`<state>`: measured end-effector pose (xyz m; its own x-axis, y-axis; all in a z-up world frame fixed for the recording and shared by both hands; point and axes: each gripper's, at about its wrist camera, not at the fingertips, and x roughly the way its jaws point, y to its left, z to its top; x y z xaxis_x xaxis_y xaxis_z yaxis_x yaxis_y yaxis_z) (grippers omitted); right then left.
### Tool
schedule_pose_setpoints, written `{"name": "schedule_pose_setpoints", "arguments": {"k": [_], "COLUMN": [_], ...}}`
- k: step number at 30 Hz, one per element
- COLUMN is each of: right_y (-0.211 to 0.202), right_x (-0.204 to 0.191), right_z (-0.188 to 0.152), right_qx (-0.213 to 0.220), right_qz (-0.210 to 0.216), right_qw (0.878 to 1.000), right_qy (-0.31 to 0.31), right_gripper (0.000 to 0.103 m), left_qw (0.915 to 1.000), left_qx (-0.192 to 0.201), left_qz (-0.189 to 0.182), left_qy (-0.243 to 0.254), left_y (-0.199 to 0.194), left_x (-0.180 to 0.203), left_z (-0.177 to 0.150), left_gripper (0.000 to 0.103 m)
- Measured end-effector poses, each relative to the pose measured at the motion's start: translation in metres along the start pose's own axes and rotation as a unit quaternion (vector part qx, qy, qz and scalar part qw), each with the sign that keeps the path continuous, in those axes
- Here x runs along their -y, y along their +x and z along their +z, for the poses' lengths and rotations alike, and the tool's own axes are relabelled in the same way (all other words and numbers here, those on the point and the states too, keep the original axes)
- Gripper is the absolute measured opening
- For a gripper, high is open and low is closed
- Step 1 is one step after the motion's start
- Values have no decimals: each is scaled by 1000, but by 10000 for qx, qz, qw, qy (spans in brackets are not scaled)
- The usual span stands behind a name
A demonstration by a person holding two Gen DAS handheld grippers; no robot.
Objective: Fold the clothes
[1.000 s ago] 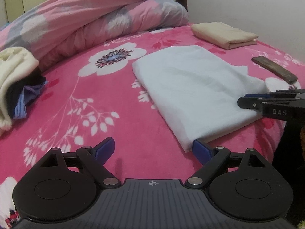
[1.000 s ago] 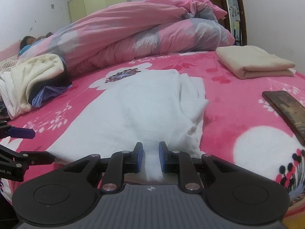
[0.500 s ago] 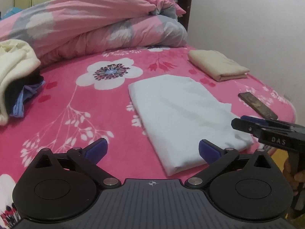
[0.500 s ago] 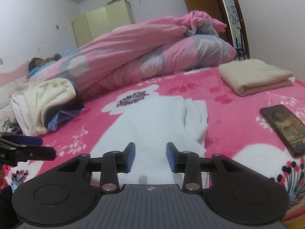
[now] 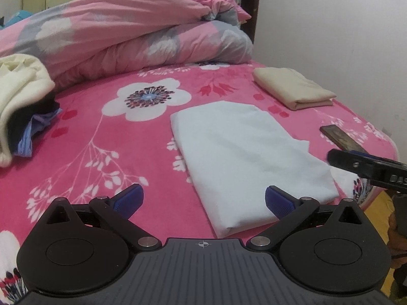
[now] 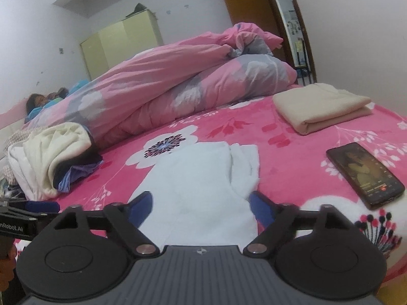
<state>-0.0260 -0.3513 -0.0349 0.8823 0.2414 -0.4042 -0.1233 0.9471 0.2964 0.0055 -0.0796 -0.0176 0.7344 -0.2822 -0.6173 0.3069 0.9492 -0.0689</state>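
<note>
A white garment (image 5: 249,157) lies folded into a long rectangle on the pink floral bed (image 5: 106,137). My left gripper (image 5: 203,197) hovers open above its near left corner, with nothing between the fingers. In the right wrist view the same white garment (image 6: 203,178) stretches away from my right gripper (image 6: 201,200). Its jaws are opening, and the blue pads stand clear of the cloth on either side. The right gripper (image 5: 338,158) also shows at the right edge of the left wrist view. The left gripper (image 6: 43,206) shows at the left edge of the right wrist view.
A folded beige cloth (image 6: 320,104) lies at the far right of the bed, with a phone (image 6: 363,172) near the bed's right edge. A heap of unfolded clothes (image 6: 51,157) sits at the left. A bunched pink duvet (image 6: 178,76) fills the back, with a person (image 6: 38,100) lying beyond it.
The right gripper's jaws went from nearly shut on the white garment's near edge to wide apart, letting it go. Both grippers rose away from the garment, and the left opened a little wider.
</note>
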Motion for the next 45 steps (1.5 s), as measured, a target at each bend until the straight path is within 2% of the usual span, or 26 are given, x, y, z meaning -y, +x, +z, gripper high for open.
{"name": "schedule_pose_setpoints", "arguments": {"k": [5, 11, 16, 20, 25, 31, 34, 36, 38, 39, 42, 45], "right_y": [-1, -1, -6, -9, -7, 24, 47, 57, 67, 72, 87, 95], "right_x": [1, 0, -1, -1, -5, -14, -18, -17, -12, -9, 0, 8], "right_z": [1, 0, 3, 5, 5, 14, 16, 17, 17, 16, 9, 4], "right_qx": [18, -22, 146, 309, 537, 201, -17, -110, -235, -302, -563, -760], "right_qz": [11, -206, -664, -1068, -1277, -1146, -1156, -1059, -921, -855, -781, -717], "right_qw": [10000, 9998, 9975, 9931, 9861, 9826, 9791, 9811, 9843, 9857, 9860, 9863], "right_qy": [18, -53, -182, -376, -921, -1450, -1670, -1618, -1488, -1423, -1360, -1274], "right_gripper": [102, 103, 103, 103, 103, 102, 88, 66, 55, 45, 31, 28], "left_qw": [9996, 9995, 9992, 9978, 9943, 9899, 9895, 9894, 9891, 9890, 9886, 9883], "left_qx": [-66, -69, 14, 38, -369, -887, -920, -944, -972, -979, -993, -1009], "left_qz": [267, 312, 375, 500, 865, 1012, 1021, 1017, 1023, 1025, 1044, 1065], "left_qy": [19, 83, 161, 443, 509, 438, 441, 440, 428, 425, 436, 425], "left_y": [9, 16, 24, 34, 60, 89, 90, 91, 91, 92, 92, 94], "left_x": [-2, 1, 9, 21, 31, 31, 33, 35, 35, 36, 37, 38], "left_z": [0, 4, 10, 15, 17, 6, 4, 4, 4, 5, 5, 5], "left_gripper": [103, 103, 103, 103, 103, 103, 103, 103, 103, 103, 103, 103]}}
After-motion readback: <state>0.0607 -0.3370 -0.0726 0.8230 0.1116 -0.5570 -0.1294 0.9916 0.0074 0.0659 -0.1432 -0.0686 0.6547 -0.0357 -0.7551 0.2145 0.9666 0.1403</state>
